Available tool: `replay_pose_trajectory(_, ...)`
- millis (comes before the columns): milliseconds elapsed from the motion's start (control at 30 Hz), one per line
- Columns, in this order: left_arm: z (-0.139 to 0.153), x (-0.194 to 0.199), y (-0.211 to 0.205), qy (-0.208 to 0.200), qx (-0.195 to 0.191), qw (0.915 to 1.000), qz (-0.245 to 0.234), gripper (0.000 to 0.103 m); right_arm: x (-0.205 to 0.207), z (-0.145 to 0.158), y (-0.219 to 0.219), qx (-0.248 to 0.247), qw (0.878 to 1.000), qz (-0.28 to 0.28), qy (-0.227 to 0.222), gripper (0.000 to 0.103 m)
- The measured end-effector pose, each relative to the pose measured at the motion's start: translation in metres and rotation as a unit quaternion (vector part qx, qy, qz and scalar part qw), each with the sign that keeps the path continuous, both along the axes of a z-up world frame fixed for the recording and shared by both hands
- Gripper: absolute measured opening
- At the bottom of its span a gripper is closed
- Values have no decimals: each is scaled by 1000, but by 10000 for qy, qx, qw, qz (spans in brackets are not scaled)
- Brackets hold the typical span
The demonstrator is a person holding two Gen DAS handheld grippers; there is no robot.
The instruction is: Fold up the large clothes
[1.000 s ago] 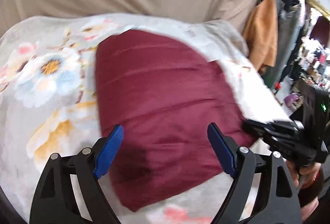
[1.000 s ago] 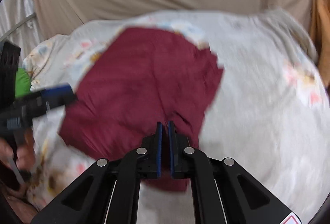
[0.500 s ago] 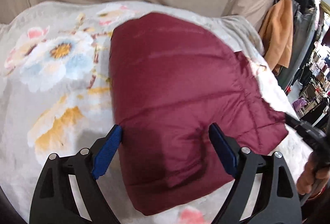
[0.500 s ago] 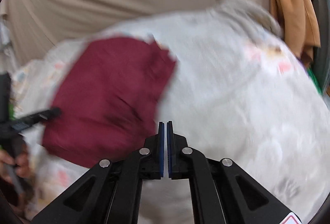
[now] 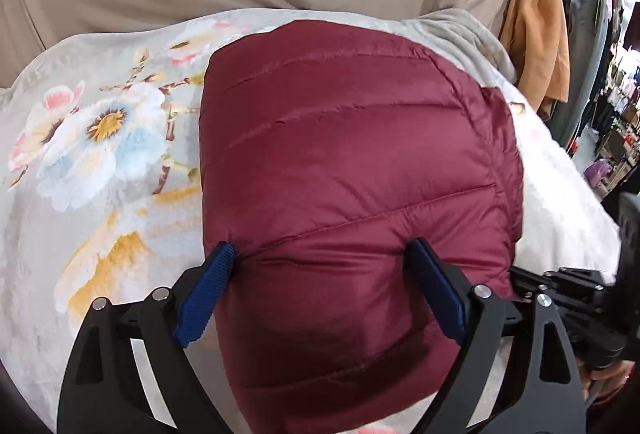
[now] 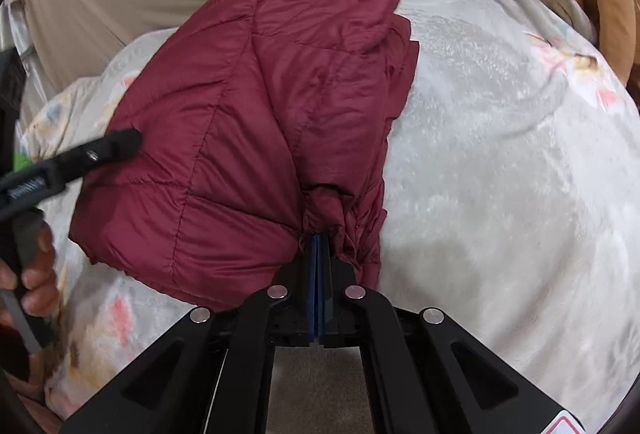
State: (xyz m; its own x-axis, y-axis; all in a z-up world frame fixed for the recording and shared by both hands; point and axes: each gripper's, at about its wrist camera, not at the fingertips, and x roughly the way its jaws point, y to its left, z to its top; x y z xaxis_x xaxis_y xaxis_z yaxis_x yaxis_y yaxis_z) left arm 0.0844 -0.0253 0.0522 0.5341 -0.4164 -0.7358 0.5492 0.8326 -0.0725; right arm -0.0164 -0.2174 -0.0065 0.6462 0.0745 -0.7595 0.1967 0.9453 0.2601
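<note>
Two grippers: both over the maroon puffer jacket [image 5: 352,170]
Left gripper [image 5: 320,274]: jaws opening, straddling folded jacket's near edge
Right gripper [image 6: 318,254]: fingers pressed together against bunched hem
Blanket [image 6: 500,174]: floral, beneath jacket

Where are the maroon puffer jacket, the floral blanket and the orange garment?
maroon puffer jacket [image 5: 352,154]: left wrist view, quilted top panel.
floral blanket [image 5: 104,122]: left wrist view, big printed flower.
orange garment [image 5: 536,34]: left wrist view, hanging front.

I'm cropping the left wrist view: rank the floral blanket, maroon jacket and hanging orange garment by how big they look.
1. Floral blanket and maroon jacket: too alike to rank.
2. Orange garment, smallest, though it hangs farther back.
</note>
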Motion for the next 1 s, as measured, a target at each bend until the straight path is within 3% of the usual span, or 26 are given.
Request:
replay_pose_trajectory(133,0,1,-1,-18,74,9999,70,88,1,21,0,-96,9998,-69,147,0)
replay_pose_trajectory(300,-1,1,-2,-17,82,9999,127,88,5,108,-2,-195,9963,-138,-831,2)
replay_pose_trajectory(433,0,0,-3,-21,96,9998,149,88,40,138,9,-532,9923,-119,-1111,2)
replay_pose_trajectory(567,-1,0,-4,-11,87,9999,141,88,94,116,4,-524,9951,-338,-774,2)
replay_pose_trajectory(700,-1,0,-3,-34,-1,10000,64,92,138,56,-15,-573,9959,-699,-26,0)
replay_pose_trajectory(900,-7,4,-5,17,0,10000,86,94,143,26,-16,-746,9948,-686,-38,0)
replay_pose_trajectory(1000,6,8,-3,106,-63,9998,122,87,145,27,-21,-512,9967,-635,5,0)
